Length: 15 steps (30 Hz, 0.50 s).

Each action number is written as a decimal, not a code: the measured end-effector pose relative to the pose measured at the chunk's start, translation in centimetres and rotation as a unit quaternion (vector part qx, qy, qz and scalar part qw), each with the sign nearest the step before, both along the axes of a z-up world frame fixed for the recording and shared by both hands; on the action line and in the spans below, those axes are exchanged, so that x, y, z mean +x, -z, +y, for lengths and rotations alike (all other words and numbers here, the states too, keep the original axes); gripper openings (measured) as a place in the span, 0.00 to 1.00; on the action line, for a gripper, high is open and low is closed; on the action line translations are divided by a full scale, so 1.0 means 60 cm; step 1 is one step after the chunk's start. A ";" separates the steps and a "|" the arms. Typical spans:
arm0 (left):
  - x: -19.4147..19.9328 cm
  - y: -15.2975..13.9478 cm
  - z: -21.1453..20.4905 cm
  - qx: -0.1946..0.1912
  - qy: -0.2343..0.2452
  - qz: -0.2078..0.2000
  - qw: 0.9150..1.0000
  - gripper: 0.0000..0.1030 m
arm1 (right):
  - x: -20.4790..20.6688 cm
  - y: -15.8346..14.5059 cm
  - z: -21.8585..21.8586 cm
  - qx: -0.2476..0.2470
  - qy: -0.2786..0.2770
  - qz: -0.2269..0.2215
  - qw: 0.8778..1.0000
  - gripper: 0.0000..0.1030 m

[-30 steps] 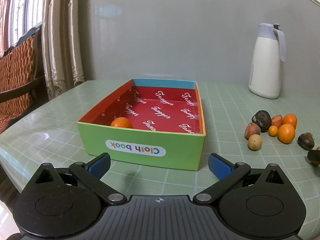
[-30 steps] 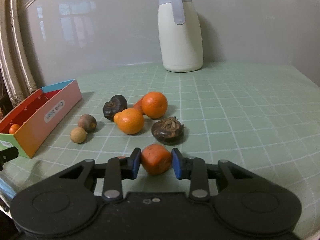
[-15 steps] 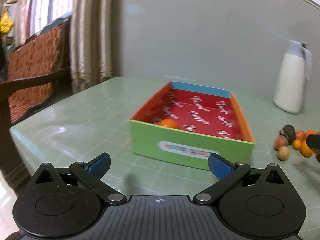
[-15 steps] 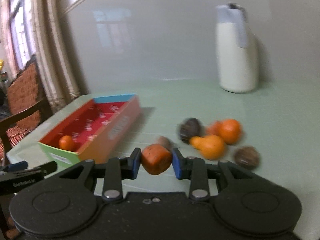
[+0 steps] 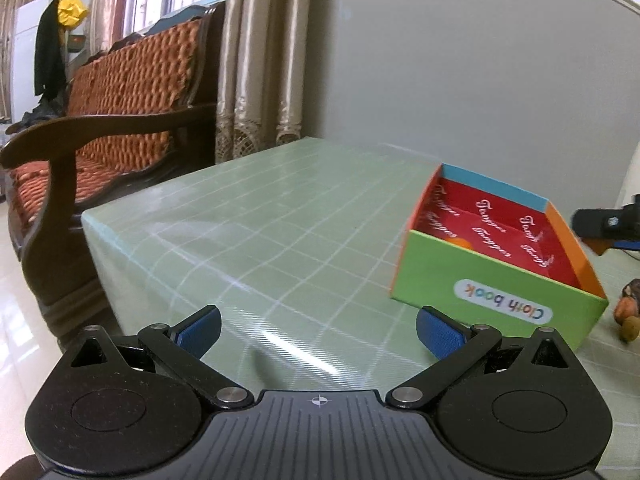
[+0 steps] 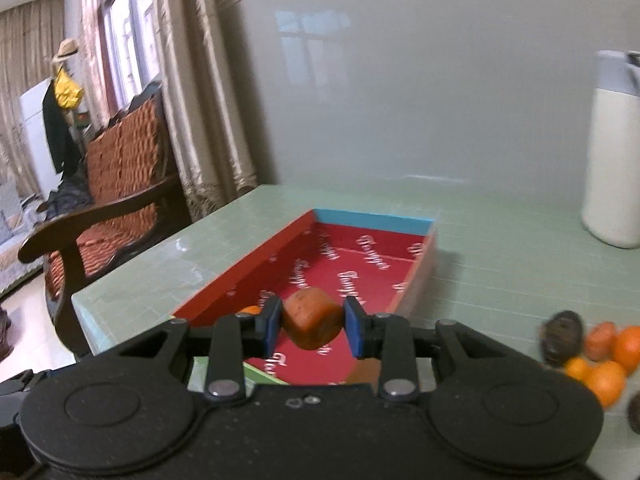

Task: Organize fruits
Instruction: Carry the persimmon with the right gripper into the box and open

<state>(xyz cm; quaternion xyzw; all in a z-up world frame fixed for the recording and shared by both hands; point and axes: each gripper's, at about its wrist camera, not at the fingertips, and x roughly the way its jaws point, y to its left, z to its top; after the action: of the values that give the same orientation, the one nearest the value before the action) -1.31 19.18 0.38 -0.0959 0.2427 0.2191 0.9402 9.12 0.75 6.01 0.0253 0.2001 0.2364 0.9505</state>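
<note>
My right gripper (image 6: 313,326) is shut on an orange-red fruit (image 6: 313,322) and holds it above the near end of the colourful box (image 6: 384,222) with the red floor. An orange (image 6: 250,310) lies in the box beside the left finger. In the left wrist view the box (image 5: 500,292) stands at the right with the orange (image 5: 460,242) just showing over its green wall. My left gripper (image 5: 318,330) is open and empty, low over the green table, left of the box. The right gripper (image 5: 604,226) shows at the right edge.
Several loose fruits (image 6: 592,354) lie on the table right of the box; a few (image 5: 628,308) show in the left wrist view. A white jug (image 6: 612,152) stands at the back right. A wooden sofa (image 5: 108,120) and curtains (image 5: 260,60) stand past the table's left edge.
My right gripper has carried the orange-red fruit left, from beside the fruit pile to above the box. My left gripper has swung left and back, so the box now sits at its right.
</note>
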 end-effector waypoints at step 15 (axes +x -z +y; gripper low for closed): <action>-0.006 0.008 0.025 -0.008 -0.016 0.002 1.000 1.00 | 0.037 0.043 0.047 -0.024 -0.013 0.054 0.998 0.31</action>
<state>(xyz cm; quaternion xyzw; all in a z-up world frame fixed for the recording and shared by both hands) -1.66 20.70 -0.07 -0.1065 0.2448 0.2326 0.9352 11.35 3.56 3.45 0.0130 0.2573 0.2420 0.9354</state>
